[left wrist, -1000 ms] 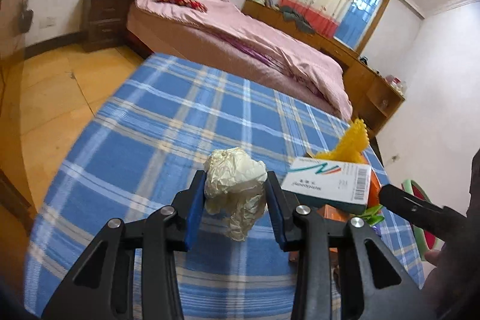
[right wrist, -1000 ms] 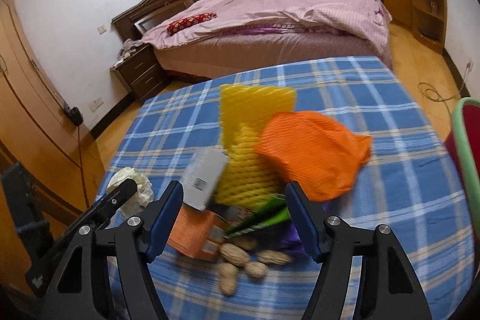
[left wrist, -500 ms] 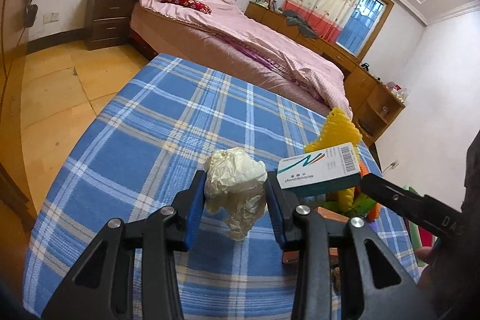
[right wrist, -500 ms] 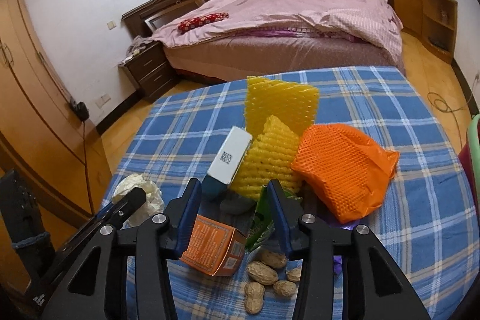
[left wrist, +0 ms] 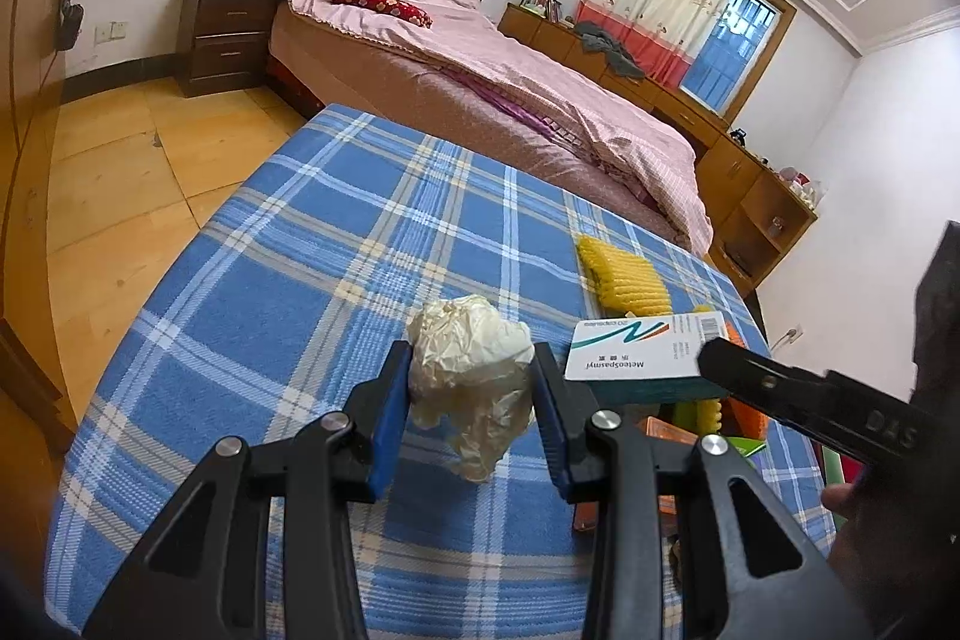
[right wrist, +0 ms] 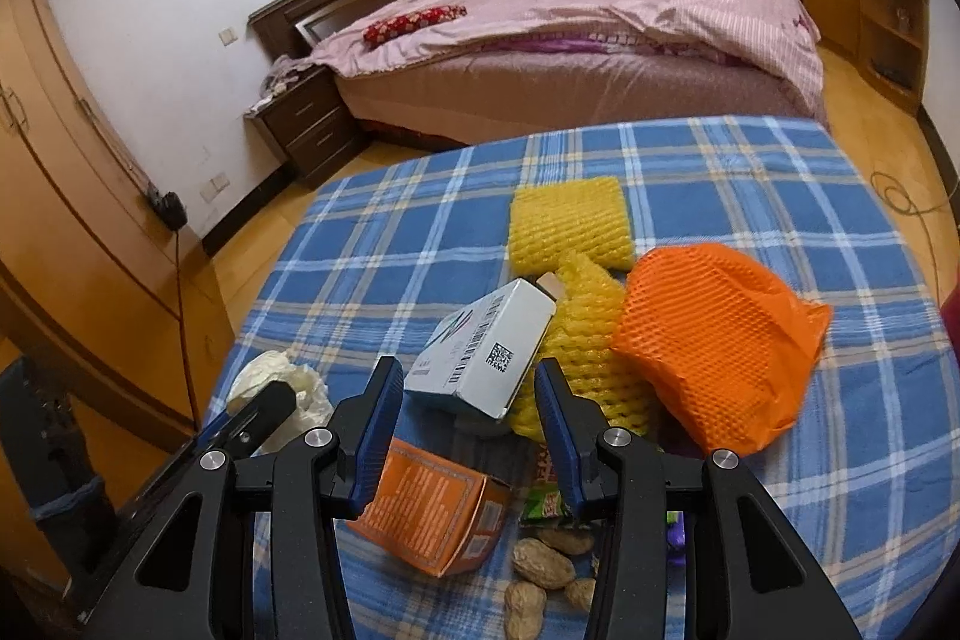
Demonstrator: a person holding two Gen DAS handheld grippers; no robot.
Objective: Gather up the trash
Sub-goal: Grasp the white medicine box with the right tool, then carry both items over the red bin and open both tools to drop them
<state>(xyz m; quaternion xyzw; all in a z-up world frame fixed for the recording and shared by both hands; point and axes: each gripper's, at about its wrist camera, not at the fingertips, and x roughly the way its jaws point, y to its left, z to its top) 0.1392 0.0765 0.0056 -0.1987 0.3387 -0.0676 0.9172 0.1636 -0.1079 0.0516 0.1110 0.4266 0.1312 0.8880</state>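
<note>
Fingers, right gripper (right wrist: 468,400): narrow gap, white medicine box (right wrist: 483,355) between them, contact unclear | box long axis runs near-left to far-right, above trash pile | left gripper (left wrist: 471,400) holds crumpled paper wad (left wrist: 471,370), left of box

The box (right wrist: 483,358) leans on the foam nets (right wrist: 576,334), peanuts (right wrist: 543,571) before them (bed (right wrist: 570,40) behind).

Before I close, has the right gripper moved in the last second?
Yes. The right gripper has moved forward, past the orange carton toward the yellow foam; its tips now flank the white box.
</note>
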